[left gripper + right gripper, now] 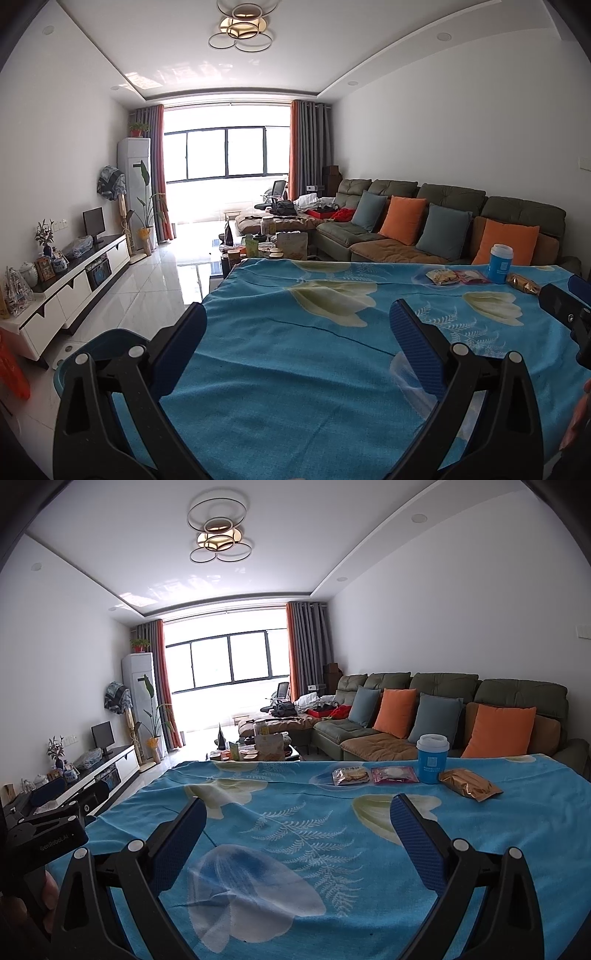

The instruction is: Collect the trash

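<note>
Left wrist view: your left tongs (297, 317) are spread wide with nothing between the pads, hovering over the near part of the tabletop (295, 369), which is covered by a blue floral cloth. The trash is at the far right edge, well apart from these tongs: a yellowish snack packet (441, 277), a pink wrapper (471, 276), a blue paper cup (501, 263) and a gold crinkled wrapper (524, 283). There is a blue bin (96, 343) low on the left, just off the tabletop edge; my guess is that's the drop target. The right tongs poke in at the right border.

Right wrist view: your right tongs (298, 806) are also wide open and empty. The same four items sit in a row ahead and to the right: snack packet (351, 776), pink wrapper (394, 774), cup (432, 758), gold wrapper (469, 784). The cup stands upright, just beside the pink wrapper and the gold one.

Risks from here:
- The wrappers lie flat, so the pads may pinch the cloth along with them and drag everything.
- Reaching for the pink or gold wrapper could knock the cup over. Can't tell whether it holds liquid.
- The foil may slip out mid-carry if it's only gripped by a corner.
</note>
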A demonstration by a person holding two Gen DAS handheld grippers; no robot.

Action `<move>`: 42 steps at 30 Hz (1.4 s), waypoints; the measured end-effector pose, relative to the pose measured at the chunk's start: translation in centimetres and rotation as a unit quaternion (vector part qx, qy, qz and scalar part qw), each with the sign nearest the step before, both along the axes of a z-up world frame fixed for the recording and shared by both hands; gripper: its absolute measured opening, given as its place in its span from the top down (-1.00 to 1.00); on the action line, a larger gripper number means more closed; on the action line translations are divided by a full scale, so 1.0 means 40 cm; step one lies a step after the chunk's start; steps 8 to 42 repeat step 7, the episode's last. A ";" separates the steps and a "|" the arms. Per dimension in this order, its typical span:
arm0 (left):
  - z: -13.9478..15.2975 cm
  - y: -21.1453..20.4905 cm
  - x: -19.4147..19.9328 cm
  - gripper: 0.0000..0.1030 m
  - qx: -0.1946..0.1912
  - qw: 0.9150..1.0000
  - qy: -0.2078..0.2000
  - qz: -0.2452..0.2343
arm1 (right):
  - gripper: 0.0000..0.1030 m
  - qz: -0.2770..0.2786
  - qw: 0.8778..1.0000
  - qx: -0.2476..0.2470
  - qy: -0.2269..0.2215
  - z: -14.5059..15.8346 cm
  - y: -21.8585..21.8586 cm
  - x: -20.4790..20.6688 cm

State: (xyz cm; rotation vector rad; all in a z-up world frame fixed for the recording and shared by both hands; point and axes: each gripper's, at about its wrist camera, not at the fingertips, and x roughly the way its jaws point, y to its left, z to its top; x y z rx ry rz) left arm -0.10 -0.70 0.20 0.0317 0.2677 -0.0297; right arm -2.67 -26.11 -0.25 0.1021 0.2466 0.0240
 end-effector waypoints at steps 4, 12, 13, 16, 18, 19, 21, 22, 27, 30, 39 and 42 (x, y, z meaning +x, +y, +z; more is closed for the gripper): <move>-0.018 0.002 0.061 -0.89 0.002 0.998 0.060 -0.011 | -0.87 -0.011 1.000 0.001 0.019 -0.010 -0.031 0.016; -0.040 0.008 0.127 -0.89 0.008 0.994 0.109 -0.017 | -0.87 -0.021 0.999 0.009 0.042 -0.018 -0.071 0.035; -0.040 0.008 0.127 -0.89 0.008 0.994 0.109 -0.017 | -0.87 -0.021 0.999 0.009 0.042 -0.018 -0.071 0.035; -0.040 0.008 0.127 -0.89 0.008 0.994 0.109 -0.017 | -0.87 -0.021 0.999 0.009 0.042 -0.018 -0.071 0.035; -0.040 0.008 0.127 -0.89 0.008 0.994 0.109 -0.017 | -0.87 -0.021 0.999 0.009 0.042 -0.018 -0.071 0.035; -0.040 0.008 0.127 -0.89 0.008 0.994 0.109 -0.017 | -0.87 -0.021 0.999 0.009 0.042 -0.018 -0.071 0.035; -0.040 0.008 0.127 -0.89 0.008 0.994 0.109 -0.017 | -0.87 -0.021 0.999 0.009 0.042 -0.018 -0.071 0.035; -0.040 0.008 0.127 -0.89 0.008 0.994 0.109 -0.017 | -0.87 -0.021 0.999 0.009 0.042 -0.018 -0.071 0.035; -0.040 0.008 0.127 -0.89 0.008 0.994 0.109 -0.017 | -0.87 -0.021 0.999 0.009 0.042 -0.018 -0.071 0.035; -0.040 0.008 0.127 -0.89 0.008 0.994 0.109 -0.017 | -0.87 -0.021 0.999 0.009 0.042 -0.018 -0.071 0.035; -0.040 0.008 0.127 -0.89 0.008 0.994 0.109 -0.017 | -0.87 -0.021 0.999 0.009 0.042 -0.018 -0.071 0.035; -0.040 0.008 0.127 -0.89 0.008 0.994 0.109 -0.017 | -0.87 -0.021 0.999 0.009 0.042 -0.018 -0.071 0.035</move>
